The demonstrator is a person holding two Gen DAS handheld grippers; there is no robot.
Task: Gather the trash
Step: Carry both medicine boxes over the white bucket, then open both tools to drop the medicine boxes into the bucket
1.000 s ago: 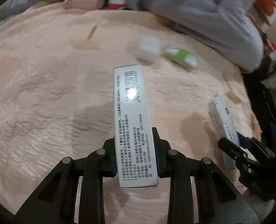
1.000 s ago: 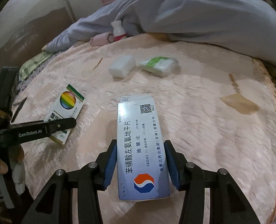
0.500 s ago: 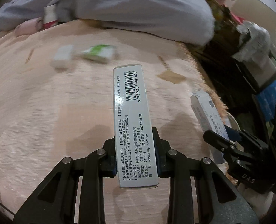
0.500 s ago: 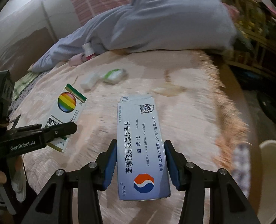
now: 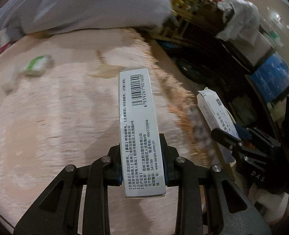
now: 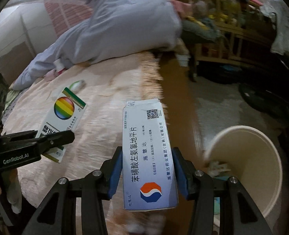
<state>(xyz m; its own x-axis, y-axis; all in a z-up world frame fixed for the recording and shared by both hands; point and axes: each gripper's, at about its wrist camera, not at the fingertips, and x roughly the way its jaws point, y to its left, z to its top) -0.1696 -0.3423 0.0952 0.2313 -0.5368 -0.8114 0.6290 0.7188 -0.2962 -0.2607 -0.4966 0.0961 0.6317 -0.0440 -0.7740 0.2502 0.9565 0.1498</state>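
My left gripper (image 5: pixel 142 156) is shut on a narrow medicine box (image 5: pixel 137 117) with a barcode; in the right wrist view the same box (image 6: pixel 65 115) shows a rainbow circle. My right gripper (image 6: pixel 147 168) is shut on a wider white-and-blue medicine box (image 6: pixel 148 152) with a red-and-blue logo, seen also in the left wrist view as the white-and-blue box (image 5: pixel 214 115). Both boxes hang over the fringed edge of the pink bedspread (image 5: pixel 56 107). A cream waste bin (image 6: pixel 261 156) with crumpled paper inside stands on the floor to the lower right of the right gripper.
A green-and-white packet (image 5: pixel 36 65) and a white block (image 5: pixel 9 82) lie blurred on the bedspread. A grey quilt (image 6: pixel 115 31) is piled at the bed's head. Wooden shelving (image 6: pixel 228 37) and dark furniture (image 5: pixel 232 62) stand beyond the bed.
Both grippers have swung right with their boxes, from over the middle of the bed to its fringed edge. The waste bin has come into the right wrist view.
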